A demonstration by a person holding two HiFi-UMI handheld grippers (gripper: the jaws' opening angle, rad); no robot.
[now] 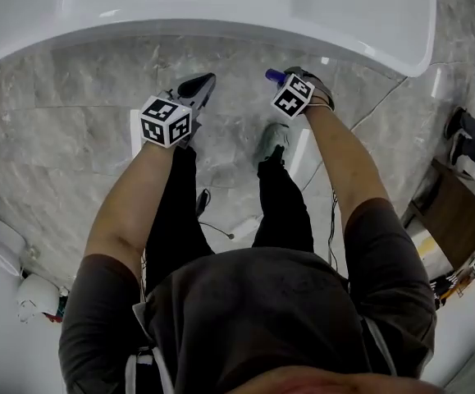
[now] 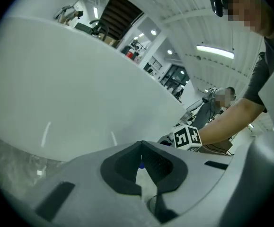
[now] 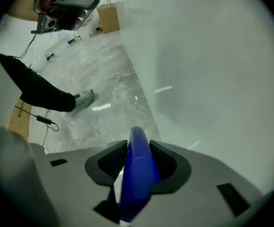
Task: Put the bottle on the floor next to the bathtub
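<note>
Right gripper view alone shows claw clamping bottle

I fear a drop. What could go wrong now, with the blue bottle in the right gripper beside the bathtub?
1. The blue bottle is clamped in the right gripper, not yet on the marble floor; an early release could drop it.
2. The bathtub wall is close beside it, so lowering may knock the bottle.
3. The person's shoe nearby might kick it.
</note>
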